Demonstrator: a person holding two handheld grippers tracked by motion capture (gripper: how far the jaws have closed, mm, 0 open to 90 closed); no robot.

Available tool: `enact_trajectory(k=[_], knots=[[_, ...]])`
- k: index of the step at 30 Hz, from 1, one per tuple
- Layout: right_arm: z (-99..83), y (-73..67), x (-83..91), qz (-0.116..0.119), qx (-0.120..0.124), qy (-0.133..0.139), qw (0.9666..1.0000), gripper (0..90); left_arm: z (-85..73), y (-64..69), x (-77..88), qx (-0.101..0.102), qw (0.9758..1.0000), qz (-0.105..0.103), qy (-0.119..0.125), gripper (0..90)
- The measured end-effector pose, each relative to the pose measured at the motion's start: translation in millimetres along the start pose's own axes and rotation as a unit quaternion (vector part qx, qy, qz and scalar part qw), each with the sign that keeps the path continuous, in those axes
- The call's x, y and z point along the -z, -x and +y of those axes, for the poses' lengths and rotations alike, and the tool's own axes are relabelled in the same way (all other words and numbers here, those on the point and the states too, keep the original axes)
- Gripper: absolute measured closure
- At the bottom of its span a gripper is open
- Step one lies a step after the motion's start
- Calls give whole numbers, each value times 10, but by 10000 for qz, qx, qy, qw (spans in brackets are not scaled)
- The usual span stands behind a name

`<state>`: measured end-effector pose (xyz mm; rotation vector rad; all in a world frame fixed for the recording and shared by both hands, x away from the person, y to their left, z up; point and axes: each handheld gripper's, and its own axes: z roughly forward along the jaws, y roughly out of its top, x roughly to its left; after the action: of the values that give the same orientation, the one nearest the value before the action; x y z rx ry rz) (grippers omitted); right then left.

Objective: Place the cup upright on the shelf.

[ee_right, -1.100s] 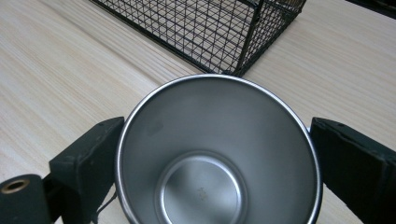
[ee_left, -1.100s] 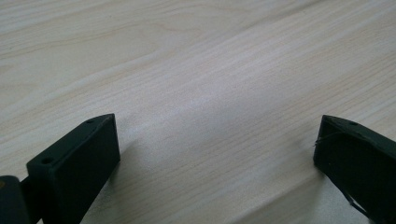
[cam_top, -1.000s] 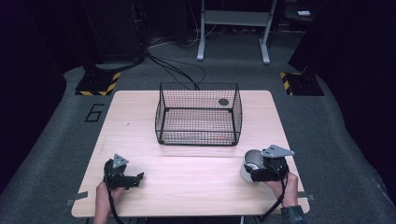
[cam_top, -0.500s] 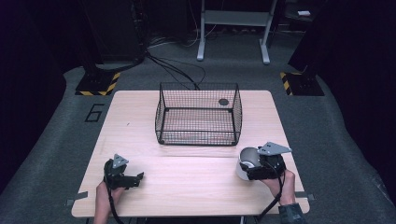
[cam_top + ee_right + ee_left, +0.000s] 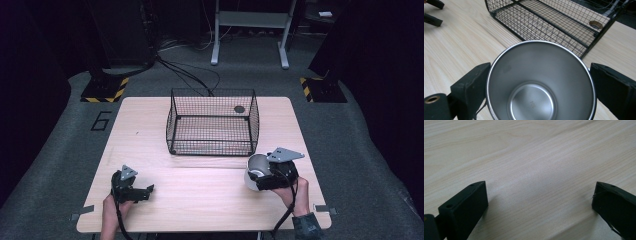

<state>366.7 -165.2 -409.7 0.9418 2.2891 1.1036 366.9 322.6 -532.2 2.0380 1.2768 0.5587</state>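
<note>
The right gripper view looks straight down into a steel cup (image 5: 540,82), with one black jaw pressed against each side of its rim, so the right gripper (image 5: 540,85) has the cup clamped between its jaws. The cup is empty, its bright bottom plain to see. Just past it stands a black wire basket (image 5: 554,22), open at the top, with a small dark disc (image 5: 595,24) lying on its floor near the far corner.

From the high view the right gripper (image 5: 260,175) sits at the near right part of the wooden table (image 5: 150,130), with the cup (image 5: 256,170) in its grip just in front of the basket's (image 5: 212,122) near right corner, close to the wire but apart from it. The cup looks tipped, its mouth turned toward the camera on the gripper.

The left gripper (image 5: 142,191) rests at the near left of the table, well apart from the basket. In the left gripper view its jaws stand wide apart over bare wood with nothing between them.

My reading is that the carry step is in hand: the cup is gripped and is on its way to the basket. The next move would call for lifting the cup above the basket's top rim, moving it forward over the opening, and lowering it inside before letting go.
</note>
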Motion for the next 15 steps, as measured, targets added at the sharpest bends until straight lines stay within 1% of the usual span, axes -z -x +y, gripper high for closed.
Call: enact_trajectory(k=[3,4,5,7,8,9,10,11,12,15], knots=[[55,-42,-11,61,4,0,10000,59,0,1,0,4,10000,1,0,3],[71,-48,-13,100,53,5,9999,59,-2,7,-1,50,10000,-7,8,3],[85,-58,-14,121,30,8,9999,59,0,0,0,1,10000,1,-1,3],[128,-75,-22,150,80,36,9998,59,0,0,1,-2,10000,0,-3,3],[149,-87,-19,163,80,14,9998,59,-2,7,-1,47,10000,-5,7,3],[175,-92,-24,190,108,18,9998,59,-2,6,-1,43,10000,-6,7,3],[198,-104,-28,198,87,28,9998,59,-2,6,-1,42,10000,-6,6,3],[217,-111,-29,188,100,13,9998,59,0,1,0,4,10000,1,1,3],[251,-119,-35,235,151,21,9996,59,-2,8,-1,51,10000,-6,10,3],[330,-148,-51,247,195,37,9995,59,-2,6,-1,41,10000,-6,7,3]])
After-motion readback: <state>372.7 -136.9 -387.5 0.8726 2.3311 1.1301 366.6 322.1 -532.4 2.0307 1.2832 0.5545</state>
